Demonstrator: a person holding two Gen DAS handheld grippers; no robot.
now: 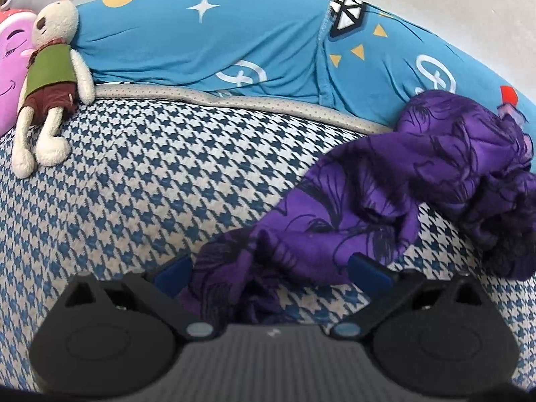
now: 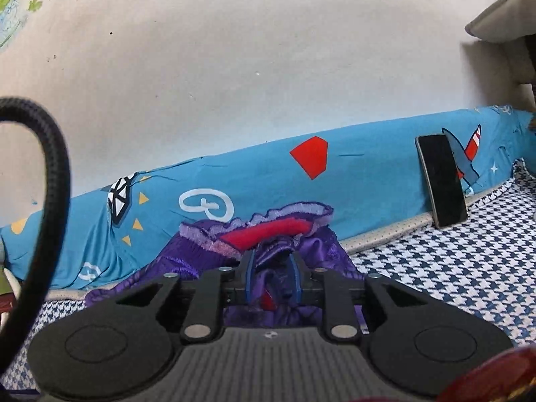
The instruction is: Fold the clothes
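Left tool: blue fingers spread wide, nothing clamped — a fold of the purple printed garment lies between and ahead of them on the houndstooth bed cover. The garment runs crumpled away to the tool's right, bunched against the blue cartoon-print bolster. Far ahead-left, a plush rabbit leans on the bolster beside a pink cushion.

Right tool: fingers drawn nearly together, pinching purple cloth — garment's frilled edge and red lining stand up just ahead. Ahead-right, a dark phone leans upright against the bolster. A black cable loops at left.
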